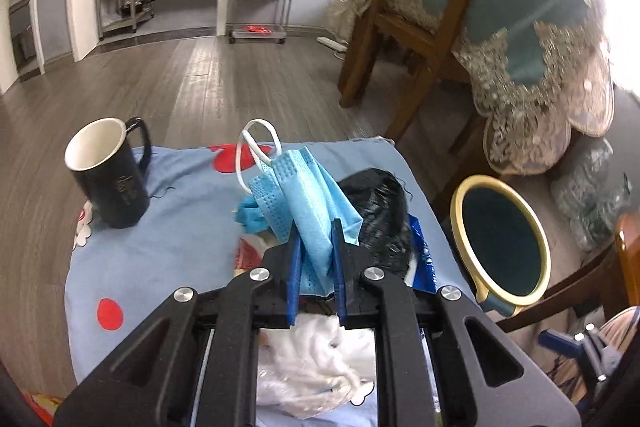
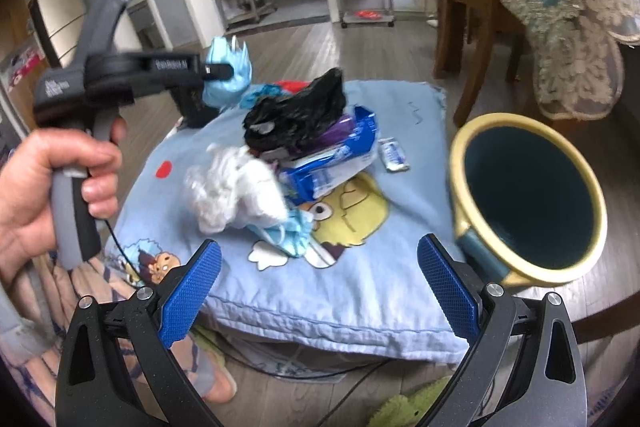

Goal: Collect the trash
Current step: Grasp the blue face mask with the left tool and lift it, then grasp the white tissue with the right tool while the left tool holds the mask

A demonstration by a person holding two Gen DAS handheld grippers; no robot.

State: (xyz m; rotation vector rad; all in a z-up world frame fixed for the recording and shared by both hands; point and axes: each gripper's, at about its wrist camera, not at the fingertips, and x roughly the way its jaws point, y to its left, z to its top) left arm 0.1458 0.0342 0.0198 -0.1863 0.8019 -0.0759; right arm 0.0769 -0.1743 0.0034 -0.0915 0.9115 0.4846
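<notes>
A blue cushion printed with cartoon figures and red dots lies on the wood floor and bears all the trash. Just off its right edge stands the bin, round, with a cream rim and a dark teal inside, its mouth tipped toward the camera.

At the cushion's middle sits the trash pile. Its largest piece is a blue and white plastic wrapper, flattened and creased. On top of that is a crumpled black bag, glossy and peaked. Against the pile's near left side lies a wad of white tissue, soft and bunched, with some clear film about it. A second pale blue mask is crumpled at the pile's near edge. A small white sachet lies apart, between pile and bin.

At the cushion's far left corner stands a black mug, white inside.

The left gripper, held by a hand, is above the cushion's left part; its blue pads are pinched on a pale blue pleated mask, whose white ear loops stick up.

The right gripper hangs over the cushion's near edge, jaws spread wide with nothing between them.
</notes>
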